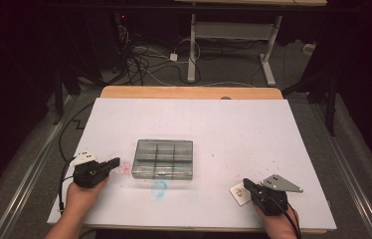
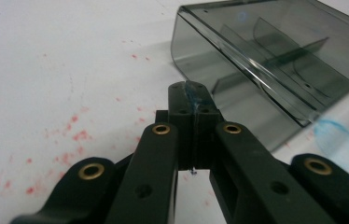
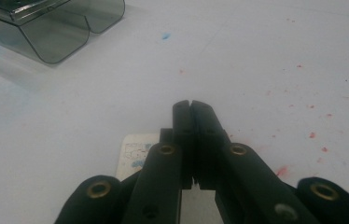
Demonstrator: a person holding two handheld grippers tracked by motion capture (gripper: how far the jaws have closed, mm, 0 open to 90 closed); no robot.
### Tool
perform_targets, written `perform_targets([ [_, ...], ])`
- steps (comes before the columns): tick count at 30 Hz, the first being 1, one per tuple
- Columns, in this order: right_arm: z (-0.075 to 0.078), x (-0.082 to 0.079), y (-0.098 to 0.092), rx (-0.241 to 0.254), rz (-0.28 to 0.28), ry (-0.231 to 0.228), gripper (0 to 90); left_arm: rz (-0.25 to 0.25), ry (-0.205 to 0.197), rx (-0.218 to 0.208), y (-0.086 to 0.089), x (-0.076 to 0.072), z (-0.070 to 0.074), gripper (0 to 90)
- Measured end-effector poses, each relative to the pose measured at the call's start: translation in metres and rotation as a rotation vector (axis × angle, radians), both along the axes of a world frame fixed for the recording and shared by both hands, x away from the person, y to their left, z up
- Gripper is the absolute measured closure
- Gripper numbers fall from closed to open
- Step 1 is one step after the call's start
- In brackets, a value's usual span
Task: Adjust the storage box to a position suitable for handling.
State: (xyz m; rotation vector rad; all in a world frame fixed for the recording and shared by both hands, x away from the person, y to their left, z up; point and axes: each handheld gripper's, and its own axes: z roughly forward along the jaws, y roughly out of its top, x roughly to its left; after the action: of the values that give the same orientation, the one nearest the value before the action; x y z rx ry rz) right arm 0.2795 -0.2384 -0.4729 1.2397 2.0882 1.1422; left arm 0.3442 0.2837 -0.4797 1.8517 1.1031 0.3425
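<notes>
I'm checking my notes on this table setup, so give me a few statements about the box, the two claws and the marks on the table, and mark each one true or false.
1. The smoky clear compartment box lies between the two claws. True.
2. The left claw grips the box's wall. False: its jaws are shut on nothing, just beside the box.
3. The right claw is shut, with nothing between its jaws. True.
4. A small white card lies on the table beside the right claw. True.
5. The blue scribble is on the far side of the box. False: it is on the near side, toward the person.
6. The table's white sheet is spotless. False: red specks dot it.
</notes>
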Motion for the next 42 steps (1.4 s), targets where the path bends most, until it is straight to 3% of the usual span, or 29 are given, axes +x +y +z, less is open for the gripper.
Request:
perform_targets([
  [3, 0.000, 0.000, -0.001, -0.003, -0.002, 0.001, 88.9, 0.014, 0.003, 0.021, -0.005, 0.013, 0.003, 88.2],
  [7, 0.001, -0.001, -0.003, -0.004, 0.005, -0.004, 89.0, 0.033, 0.016, 0.009, -0.009, 0.029, 0.010, 88.2],
  [13, 0.000, -0.001, -0.004, 0.000, 0.005, -0.002, 89.0, 0.027, 0.011, 0.044, -0.018, 0.052, 0.019, 88.2],
  [19, 0.000, -0.001, -0.006, 0.001, 0.006, -0.004, 89.0, 0.019, 0.022, 0.048, -0.029, 0.071, 0.022, 88.2],
  [25, 0.000, -0.001, -0.006, 0.010, 0.014, -0.008, 89.0, 0.006, 0.028, 0.090, -0.045, 0.082, 0.021, 88.2],
  [29, -0.001, -0.001, -0.006, 0.011, 0.013, -0.006, 89.0, 0.008, 0.034, 0.064, -0.046, 0.086, 0.020, 88.2],
  [35, 0.000, -0.002, -0.008, 0.015, 0.014, -0.008, 89.0, -0.002, 0.046, 0.090, -0.050, 0.087, 0.015, 88.2],
  [42, 0.000, -0.001, -0.007, 0.013, 0.016, -0.007, 89.0, -0.001, 0.044, 0.063, -0.051, 0.088, 0.016, 88.2],
])
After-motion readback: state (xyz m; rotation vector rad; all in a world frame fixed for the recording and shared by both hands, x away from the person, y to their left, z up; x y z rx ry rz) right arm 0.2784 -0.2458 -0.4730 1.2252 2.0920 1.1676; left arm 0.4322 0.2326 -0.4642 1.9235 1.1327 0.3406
